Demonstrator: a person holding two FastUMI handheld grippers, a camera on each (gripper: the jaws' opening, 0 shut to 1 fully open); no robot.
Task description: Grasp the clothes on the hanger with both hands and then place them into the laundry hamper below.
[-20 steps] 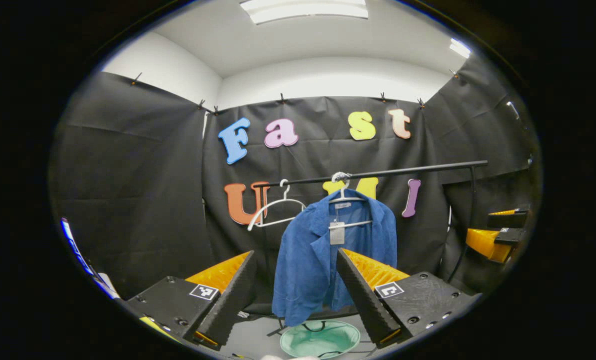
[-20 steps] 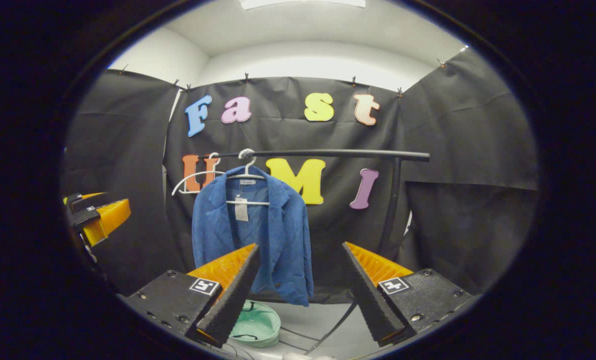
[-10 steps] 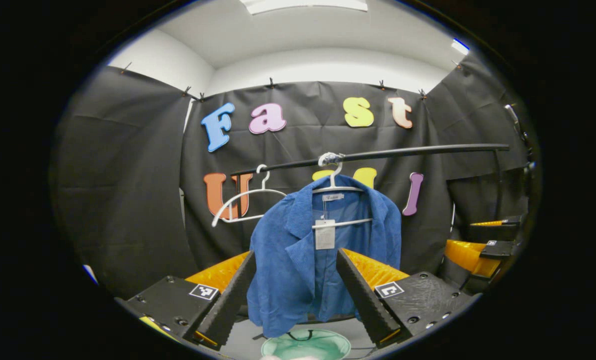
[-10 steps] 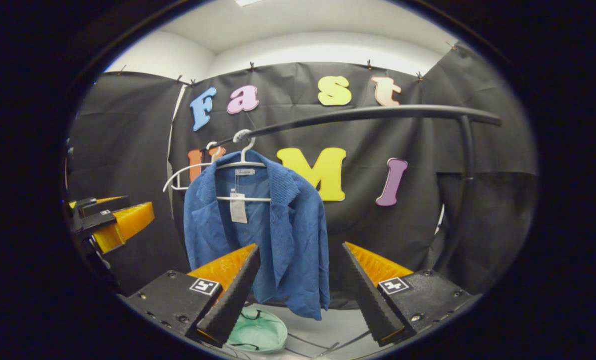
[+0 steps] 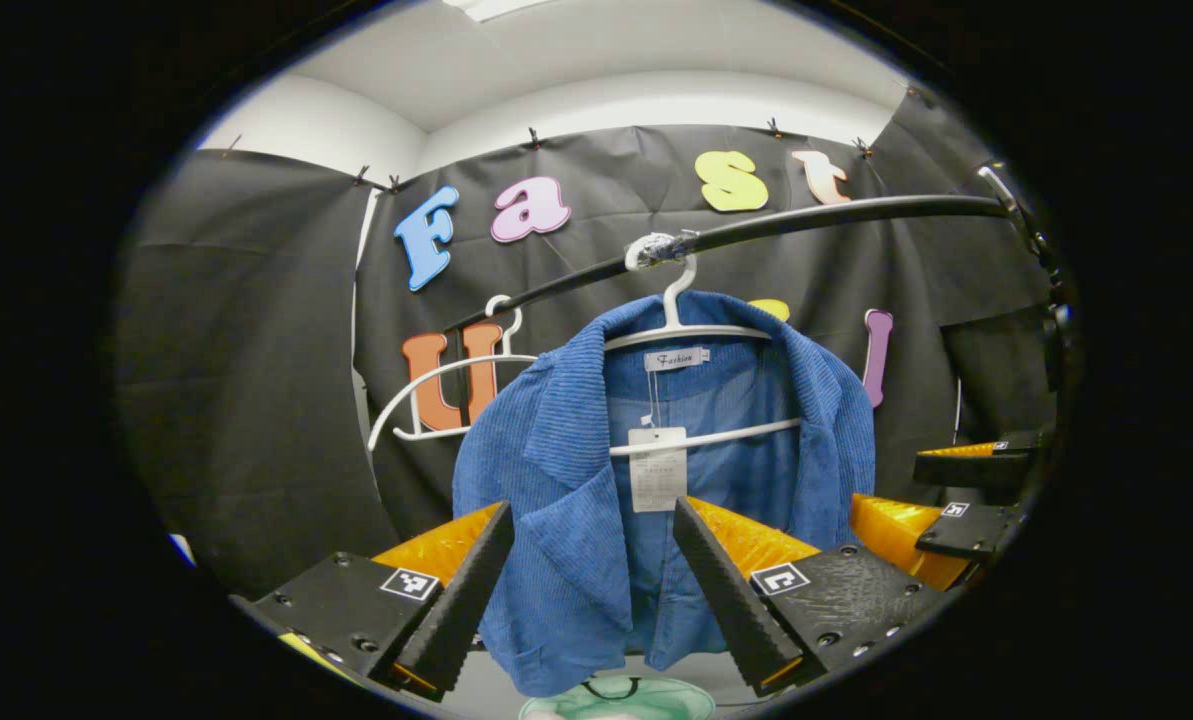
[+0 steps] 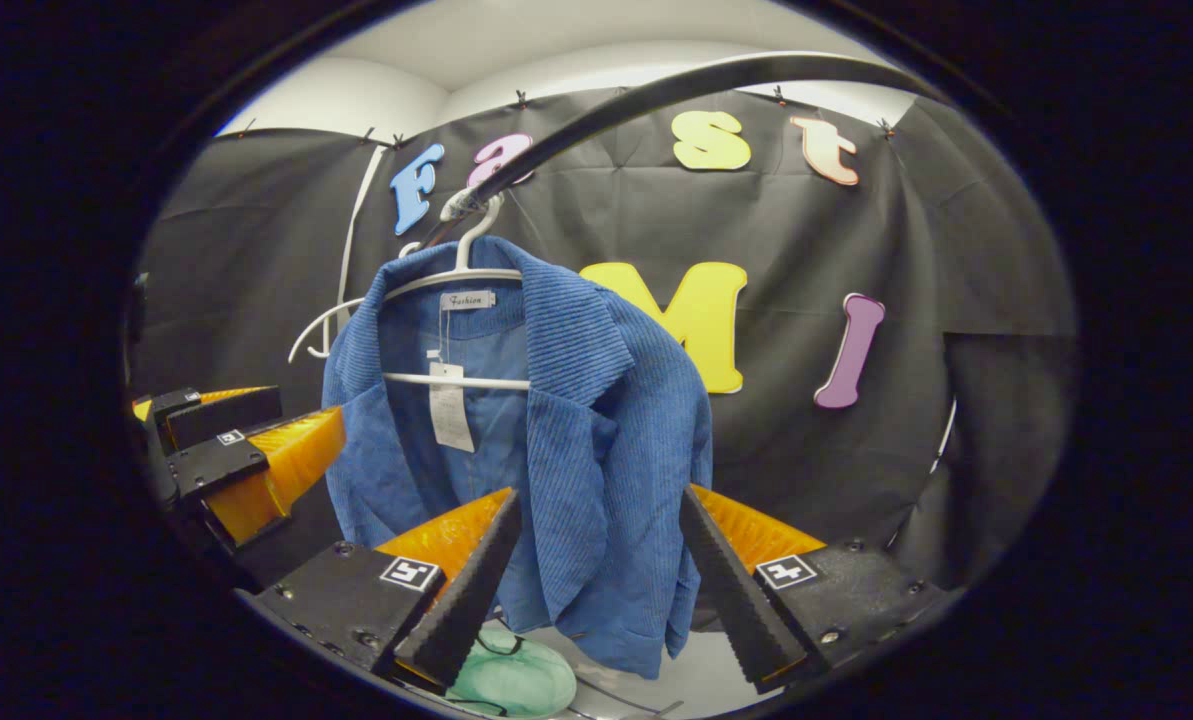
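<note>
A: Item one, garment?
B: A blue corduroy jacket, open at the front, is hanging on a white hanger whose hook is sitting over the black rail. A paper tag is dangling inside the collar. In the right gripper view the same jacket is hanging from the left end of the rail.

A: Item two, spare fittings?
B: A second white hanger, bare, is hanging on the rail just left of the jacket, toward the rail's far end.

A: Item three, receptacle?
B: A pale green laundry hamper is sitting on the floor under the jacket's hem; its rim is peeking in at the bottom of the left gripper view.

A: Item four, left gripper?
B: The left gripper is standing wide open, gripping nothing. The jacket's left lapel and front panel are showing between its fingers; I cannot tell whether either finger is touching cloth.

A: Item five, right gripper?
B: The right gripper is likewise spread wide and empty, framing the jacket's right front panel. In the left gripper view it is sitting beside the jacket's right edge; contact there cannot be told.
</note>
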